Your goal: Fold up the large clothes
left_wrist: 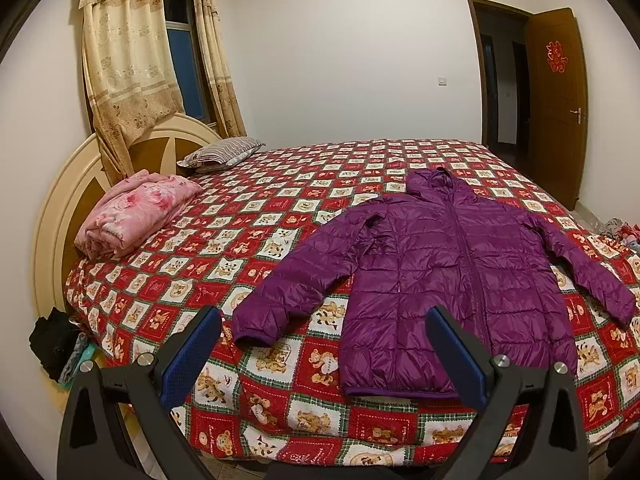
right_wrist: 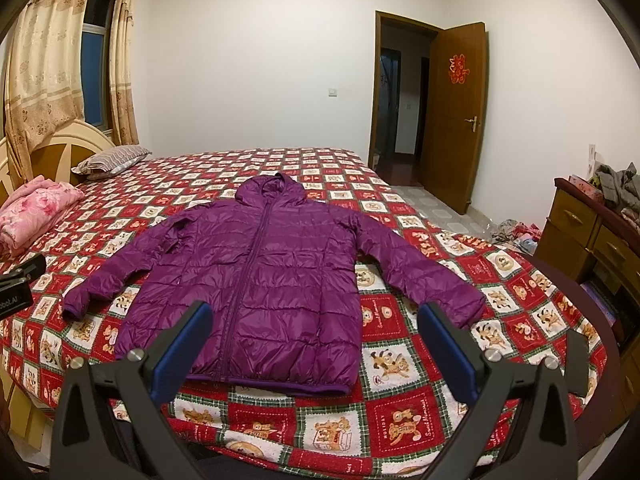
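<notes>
Your purple puffer jacket (right_wrist: pixel 256 264) lies flat and face up on the bed (right_wrist: pixel 400 432), zipped closed, spread on the red teddy-bear patchwork cover near the edge closest to you, and nothing has been folded yet, so I judge the step in hand to be the first reach for a sleeve. Both tools are held back over the near edge of the bed: the left gripper (left_wrist: pixel 322 342) has its jaws spread wide and holds nothing, and the right gripper (right_wrist: pixel 316 338) is likewise wide open and empty, neither touching the fabric. The jacket's long axis runs from the hem (right_wrist: pixel 272 384), which is the part nearest you, away to the hood (right_wrist: pixel 272 190), which points toward the far wall; the zip runs along that axis. Each sleeve angles outward and down toward you, the left cuff (left_wrist: pixel 250 332) resting on the cover well clear of the body, the right cuff (right_wrist: pixel 466 312) the same on the other side. To do this well, take each sleeve near its cuff with the gripper on its own side, pinch the padded fabric alone and not the cover beneath (the quilting is slippery and puffy, so a shallow bite will likely slide off), then carry it across the chest so it lies square to the zip. Keep the hem line straight while you do it. The pink folded blanket (left_wrist: pixel 132 216) near the headboard sits well apart and should not interfere.
</notes>
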{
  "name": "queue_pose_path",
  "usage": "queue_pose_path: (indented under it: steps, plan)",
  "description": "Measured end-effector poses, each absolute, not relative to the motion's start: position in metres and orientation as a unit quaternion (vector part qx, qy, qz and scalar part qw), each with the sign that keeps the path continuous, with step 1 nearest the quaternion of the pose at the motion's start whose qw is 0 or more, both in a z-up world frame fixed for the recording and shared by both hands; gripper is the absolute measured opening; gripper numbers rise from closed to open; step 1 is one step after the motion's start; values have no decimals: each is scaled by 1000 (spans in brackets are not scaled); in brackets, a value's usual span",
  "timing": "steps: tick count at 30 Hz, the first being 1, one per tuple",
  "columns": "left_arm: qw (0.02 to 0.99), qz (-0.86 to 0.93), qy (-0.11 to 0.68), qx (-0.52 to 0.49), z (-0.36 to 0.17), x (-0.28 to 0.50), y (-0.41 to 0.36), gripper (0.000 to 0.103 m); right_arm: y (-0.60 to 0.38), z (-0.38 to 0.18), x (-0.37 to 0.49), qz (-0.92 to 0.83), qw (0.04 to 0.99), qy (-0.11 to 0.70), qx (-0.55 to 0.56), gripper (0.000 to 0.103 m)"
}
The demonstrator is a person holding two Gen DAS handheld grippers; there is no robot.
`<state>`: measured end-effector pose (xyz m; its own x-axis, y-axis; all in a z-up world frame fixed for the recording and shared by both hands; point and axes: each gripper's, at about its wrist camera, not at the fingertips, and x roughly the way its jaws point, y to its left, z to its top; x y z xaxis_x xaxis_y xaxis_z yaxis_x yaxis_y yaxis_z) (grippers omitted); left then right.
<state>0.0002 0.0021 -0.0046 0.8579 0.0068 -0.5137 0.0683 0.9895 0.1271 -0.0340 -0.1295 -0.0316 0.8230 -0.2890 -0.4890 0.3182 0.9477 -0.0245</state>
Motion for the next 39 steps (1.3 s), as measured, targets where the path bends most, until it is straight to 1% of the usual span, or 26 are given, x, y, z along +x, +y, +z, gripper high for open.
queue_pose_path:
  steps: [9,14,19,23,27,31,34,36,37,38,39]
  plan:
    - [960,-16,271,73,-9,4,6,102,-128,-35,-32,-158,953,255,31,103]
    - [956,-14,281,77,-25,17,-1,102,-139,-44,-24,-154,950,270,43,103]
    - [951,-10,297,79,-48,46,-4,102,-192,-81,-2,-184,927,310,103,103]
    - [945,-21,311,103,-67,85,-22,102,-253,-112,18,-239,899,336,148,103]
    - [939,-31,320,120,-79,131,-40,102,-327,-135,24,-301,862,344,218,103]
    - [935,-32,317,154,-90,176,-64,102,-380,-151,30,-341,833,354,254,102]
    - [930,-46,331,152,-97,208,-80,102,-400,-161,47,-344,824,367,261,93]
    - [927,-49,341,146,-103,225,-87,102,-401,-167,58,-335,823,381,254,88]
    - [927,-50,342,144,-105,234,-89,102,-402,-171,62,-331,823,388,251,80]
    - [927,-48,343,143,-107,243,-91,102,-401,-175,66,-328,821,397,247,74]
    - [927,-44,344,143,-108,249,-91,102,-401,-178,69,-325,821,402,242,63]
